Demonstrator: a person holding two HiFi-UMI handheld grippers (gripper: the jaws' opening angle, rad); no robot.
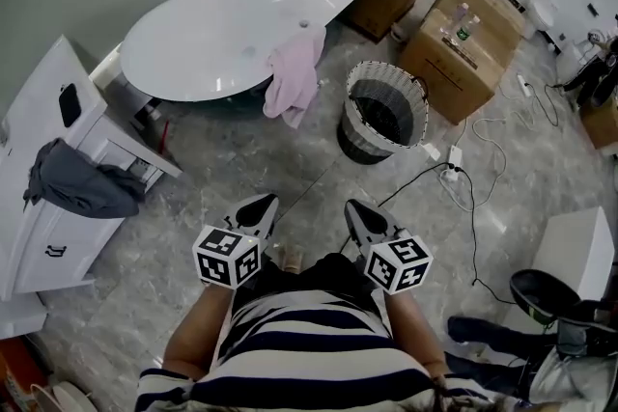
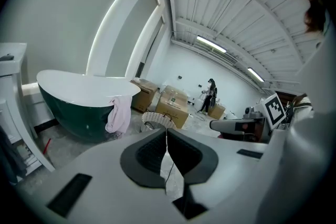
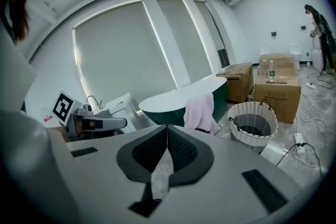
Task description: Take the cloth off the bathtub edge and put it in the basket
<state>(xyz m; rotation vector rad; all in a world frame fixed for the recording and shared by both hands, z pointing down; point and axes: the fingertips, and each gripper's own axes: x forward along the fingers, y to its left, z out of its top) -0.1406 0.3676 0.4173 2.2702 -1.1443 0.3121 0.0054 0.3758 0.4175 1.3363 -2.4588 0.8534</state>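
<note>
**Nothing Here I Can Read**

No word, brand or number is legible anywhere I look. The cube (image 1: pixel 227 256) on my left tongs (image 1: pixel 259 206) and the cube (image 1: pixel 398 263) on my right tongs (image 1: pixel 357 210) carry only black-and-white square code patterns, no letters. The cardboard boxes (image 1: pixel 463 53) show faint dark marks, too small to make out. The bottle (image 1: pixel 467 28) standing on one has a greenish label, unreadable.

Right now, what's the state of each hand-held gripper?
Left hand-held gripper: closed, holding nothing.
Right hand-held gripper: closed, holding nothing.
</note>
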